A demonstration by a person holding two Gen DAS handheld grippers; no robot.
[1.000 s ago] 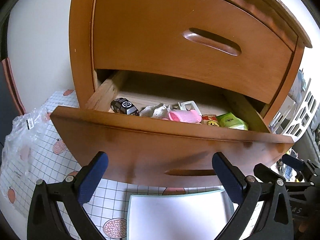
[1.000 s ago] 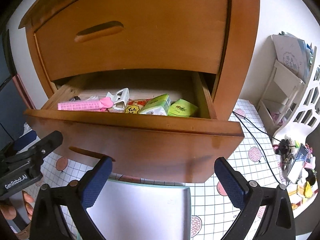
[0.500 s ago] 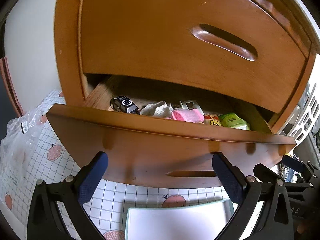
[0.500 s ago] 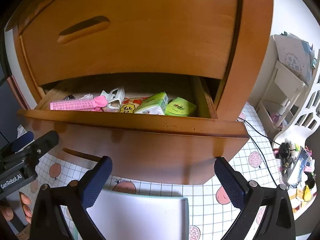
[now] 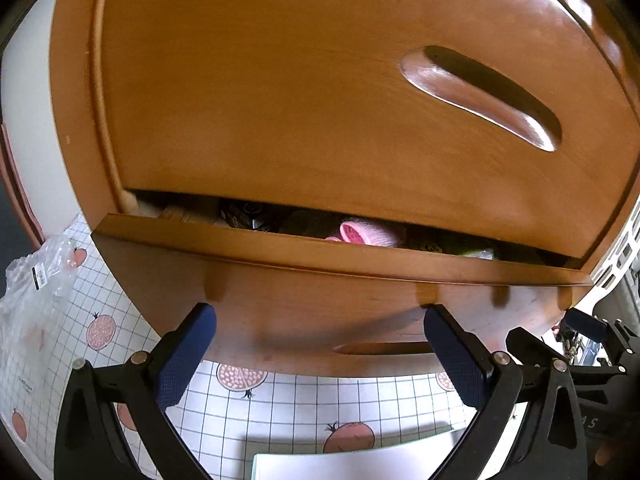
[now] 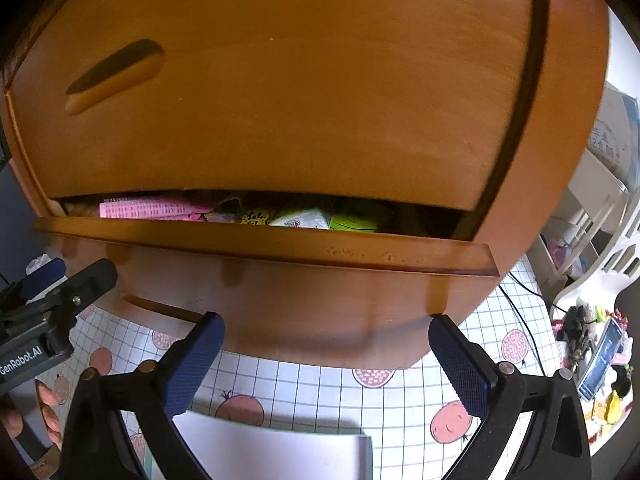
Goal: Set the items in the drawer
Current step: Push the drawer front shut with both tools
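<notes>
The lower wooden drawer [image 5: 312, 304] [image 6: 280, 292] stands out from the cabinet by only a narrow gap. Through the gap I see a pink roller [image 5: 362, 234], a dark toy car [image 5: 246, 216], a pink strip [image 6: 148, 209] and green packets [image 6: 320, 218]. My left gripper [image 5: 316, 318] is open with its blue fingertips [image 5: 192, 344] pressed against the drawer front. My right gripper [image 6: 328, 326] is also open, its fingertips [image 6: 200, 344] touching the same front further right. Nothing is held between either pair of fingers.
The closed upper drawer [image 5: 320, 80] with its recessed handle [image 5: 484, 92] fills the top. A white tray [image 6: 272, 452] lies on the gridded fruit-print cloth [image 5: 280, 404]. A plastic bag [image 5: 32, 288] is at the left, a white shelf with clutter [image 6: 592, 320] at the right.
The lower drawer has slid inward from well open to nearly shut. Both grippers have moved forward with it and now sit against its front.
</notes>
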